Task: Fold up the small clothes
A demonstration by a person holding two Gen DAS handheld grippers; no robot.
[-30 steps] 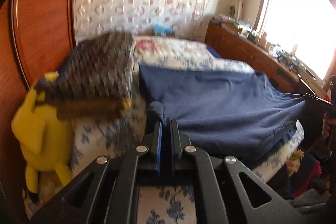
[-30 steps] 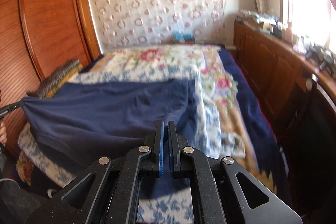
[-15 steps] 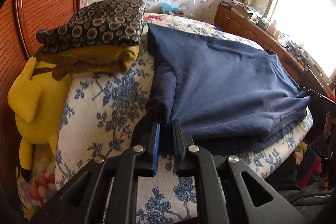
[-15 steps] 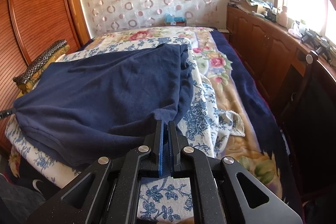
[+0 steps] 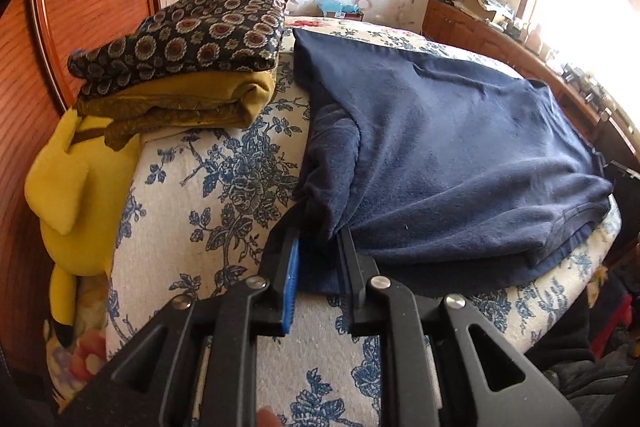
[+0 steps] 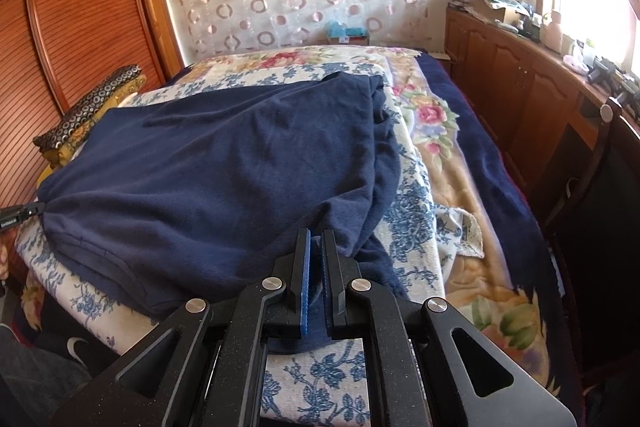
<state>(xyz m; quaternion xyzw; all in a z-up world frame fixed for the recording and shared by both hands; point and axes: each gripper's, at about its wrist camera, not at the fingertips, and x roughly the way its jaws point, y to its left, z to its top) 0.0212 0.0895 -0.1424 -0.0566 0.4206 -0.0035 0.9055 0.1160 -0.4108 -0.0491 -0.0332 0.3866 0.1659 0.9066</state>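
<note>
Lowered since a second ago: navy garment point(image 5: 460, 155) now draped flat on the floral bedspread point(image 5: 224, 187), no longer stretched in the air. Left tool point(image 5: 320, 247) opening, a bunched corner of cloth loose between its fingers. Right tool point(image 6: 316, 247) pressed together, pinching the opposite corner. Folded clothes point(image 5: 188, 59) stacked beside.

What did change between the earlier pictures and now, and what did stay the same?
The navy garment, held up a second ago, has come down flat onto the floral bedspread. The left gripper is opening, cloth still between its fingers; the right gripper stays shut on the cloth. The folded pile and yellow plush toy have not moved.
</note>
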